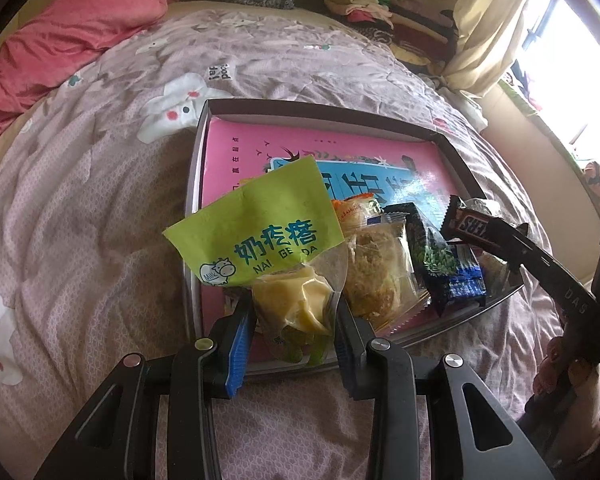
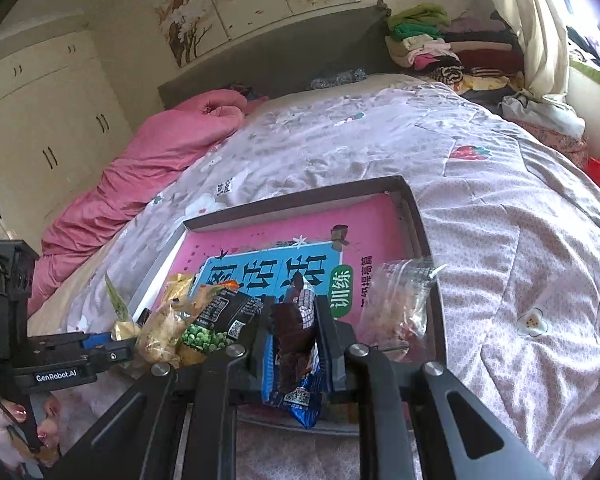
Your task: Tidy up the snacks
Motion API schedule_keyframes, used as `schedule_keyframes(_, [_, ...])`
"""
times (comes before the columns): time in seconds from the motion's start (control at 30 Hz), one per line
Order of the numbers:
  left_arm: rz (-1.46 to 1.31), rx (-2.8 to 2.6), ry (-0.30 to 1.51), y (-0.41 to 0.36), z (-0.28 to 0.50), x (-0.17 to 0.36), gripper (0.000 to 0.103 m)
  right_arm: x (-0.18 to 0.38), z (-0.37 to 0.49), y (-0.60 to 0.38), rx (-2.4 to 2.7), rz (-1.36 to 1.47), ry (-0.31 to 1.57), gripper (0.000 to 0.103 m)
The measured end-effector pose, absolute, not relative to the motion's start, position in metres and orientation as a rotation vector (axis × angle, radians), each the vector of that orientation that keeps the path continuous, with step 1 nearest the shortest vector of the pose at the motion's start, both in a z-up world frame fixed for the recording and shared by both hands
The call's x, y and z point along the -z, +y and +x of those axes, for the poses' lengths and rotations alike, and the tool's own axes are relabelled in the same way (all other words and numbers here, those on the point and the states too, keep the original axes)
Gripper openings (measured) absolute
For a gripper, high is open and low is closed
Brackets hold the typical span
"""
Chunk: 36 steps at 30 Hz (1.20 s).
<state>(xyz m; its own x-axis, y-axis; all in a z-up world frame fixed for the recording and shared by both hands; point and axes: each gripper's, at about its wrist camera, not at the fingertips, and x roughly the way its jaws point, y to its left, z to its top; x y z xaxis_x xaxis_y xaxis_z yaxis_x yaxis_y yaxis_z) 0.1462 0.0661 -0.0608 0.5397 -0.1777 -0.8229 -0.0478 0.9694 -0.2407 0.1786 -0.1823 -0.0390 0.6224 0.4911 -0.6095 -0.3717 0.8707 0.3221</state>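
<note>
Placement step: the left gripper (image 1: 294,312) grasps the green milk-curd packet (image 1: 260,236) and the right gripper (image 2: 294,344) clamps the Snickers bar (image 2: 294,332) above the tray's (image 1: 320,105) near edge; next, lower and release both.

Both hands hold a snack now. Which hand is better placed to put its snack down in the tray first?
Probably the right. Its gripper holds the chocolate bar already over the tray, among the other snacks. The left gripper holds the green packet at the tray's near edge.
</note>
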Motion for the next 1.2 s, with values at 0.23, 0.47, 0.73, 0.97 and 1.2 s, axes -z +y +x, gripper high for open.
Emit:
schedule_keyframes(0.23, [-0.254, 0.072, 0.996, 0.067, 0.145, 0.058, 0.04, 0.036, 0.175, -0.187, -0.485, 0.182, 0.752, 0.028])
schedule_keyframes(0.47, [-0.271, 0.04, 0.955, 0.073, 0.132, 0.043, 0.06, 0.024, 0.161, -0.197, -0.475, 0.199, 0.722, 0.04])
schedule_keyframes(0.73, [-0.244, 0.001, 0.901, 0.067, 0.094, 0.017, 0.075, -0.002, 0.115, -0.196, -0.426, 0.106, 0.66, 0.067])
schedule_keyframes(0.97, [-0.194, 0.014, 0.883, 0.036, 0.059, 0.006, 0.076, -0.004, 0.075, -0.197, -0.373, 0.03, 0.696, 0.081])
schedule_keyframes(1.2, [-0.17, -0.008, 0.861, 0.02, 0.032, 0.002, 0.077, 0.0, 0.054, -0.208, -0.319, 0.029, 0.734, 0.089])
